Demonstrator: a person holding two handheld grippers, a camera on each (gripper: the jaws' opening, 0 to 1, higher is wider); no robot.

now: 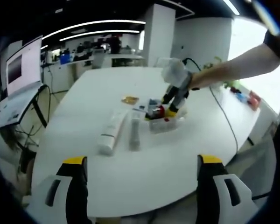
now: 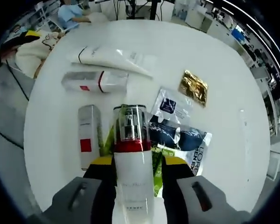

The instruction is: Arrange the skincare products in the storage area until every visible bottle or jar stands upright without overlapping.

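Observation:
My right gripper [image 2: 139, 161] is shut on a white bottle [image 2: 130, 154] with a red band and a clear cap, held above the table. Under it lie a silver box [image 2: 88, 135] with a red label, a dark blue sachet [image 2: 179, 137] and a clear sachet [image 2: 170, 106]. Farther off, a silver tube [image 2: 95, 81] and a white tube [image 2: 114, 58] lie flat. In the left gripper view, the right gripper [image 1: 172, 105] hovers over a clear tray [image 1: 165, 125] of products, beside two lying tubes [image 1: 112, 130] [image 1: 135, 133]. My left gripper [image 1: 142, 161] stands open near the table's front edge, holding nothing.
A gold sachet [image 2: 193, 87] [image 1: 129, 99] lies apart on the white oval table [image 1: 144, 186]. A cable [image 1: 219, 107] crosses the table's right side. A laptop [image 1: 18, 88] stands off its left end. A seated person [image 2: 72, 11] is beyond the far edge.

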